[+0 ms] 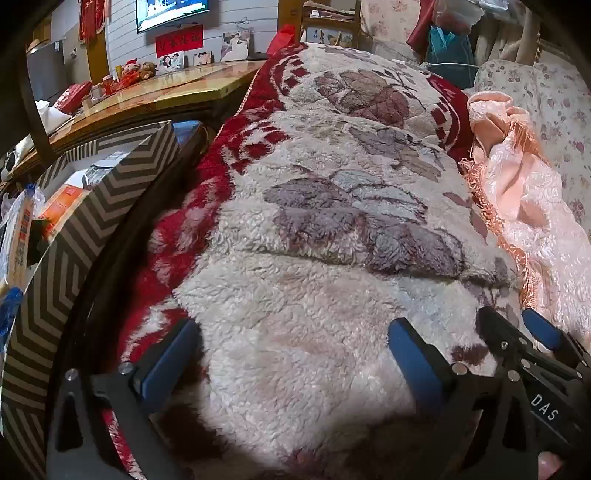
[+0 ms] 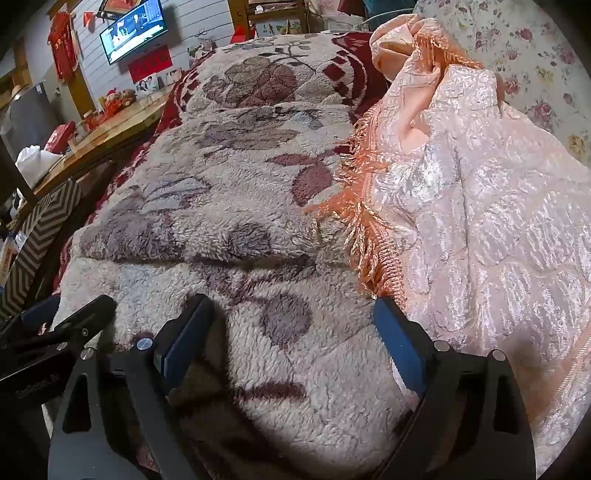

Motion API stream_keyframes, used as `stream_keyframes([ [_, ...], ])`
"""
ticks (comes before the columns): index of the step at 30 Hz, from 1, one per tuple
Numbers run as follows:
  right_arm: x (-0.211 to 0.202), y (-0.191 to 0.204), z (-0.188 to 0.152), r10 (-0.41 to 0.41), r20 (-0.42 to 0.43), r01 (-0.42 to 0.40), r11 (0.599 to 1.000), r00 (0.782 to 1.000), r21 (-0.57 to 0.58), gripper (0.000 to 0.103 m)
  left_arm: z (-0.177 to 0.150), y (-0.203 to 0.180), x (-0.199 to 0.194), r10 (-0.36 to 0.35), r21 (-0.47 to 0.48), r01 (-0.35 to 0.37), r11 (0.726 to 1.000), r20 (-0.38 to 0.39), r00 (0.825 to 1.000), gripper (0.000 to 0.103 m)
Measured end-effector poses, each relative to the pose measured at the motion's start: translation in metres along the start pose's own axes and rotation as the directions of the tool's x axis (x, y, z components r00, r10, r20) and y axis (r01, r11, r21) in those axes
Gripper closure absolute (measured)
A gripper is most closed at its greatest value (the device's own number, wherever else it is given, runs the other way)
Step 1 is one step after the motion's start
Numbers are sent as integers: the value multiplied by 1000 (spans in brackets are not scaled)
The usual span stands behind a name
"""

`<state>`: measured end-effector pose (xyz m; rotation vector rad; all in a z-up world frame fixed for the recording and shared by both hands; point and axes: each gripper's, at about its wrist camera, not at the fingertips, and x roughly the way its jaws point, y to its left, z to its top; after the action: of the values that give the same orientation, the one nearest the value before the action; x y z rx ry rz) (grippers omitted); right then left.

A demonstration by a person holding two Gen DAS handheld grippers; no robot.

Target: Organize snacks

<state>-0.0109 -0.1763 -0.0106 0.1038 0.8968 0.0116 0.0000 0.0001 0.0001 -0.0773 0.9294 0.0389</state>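
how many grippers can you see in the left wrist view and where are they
2. The left gripper is at the bottom centre, jaws open over the fleece blanket; the right gripper pokes in at the lower right corner, also open.

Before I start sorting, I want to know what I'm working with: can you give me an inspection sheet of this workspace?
Surface: fleece floral blanket, cream with red border, bare under both grippers.
Job's things: chevron-patterned box at the left edge, packets inside; no snacks on the blanket.
Clutter: pink fringed quilt bunched on the right.
Grippers: left gripper open, empty; right gripper open, empty; side by side over the blanket.
Cables: a light cable at the far end.
Surroundings: wooden table with photos and toys, wall television, floral bedding.
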Motion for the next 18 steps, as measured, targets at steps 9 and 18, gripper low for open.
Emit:
stream_keyframes([
  [9,0,0,-1,7,2,-7,1000,1000,6,13,0,0,0,-1,-1,1,1000,0,1000,0],
  [18,1,-1,0,7,2,-7,1000,1000,6,12,0,0,0,-1,-1,1,1000,0,1000,0],
])
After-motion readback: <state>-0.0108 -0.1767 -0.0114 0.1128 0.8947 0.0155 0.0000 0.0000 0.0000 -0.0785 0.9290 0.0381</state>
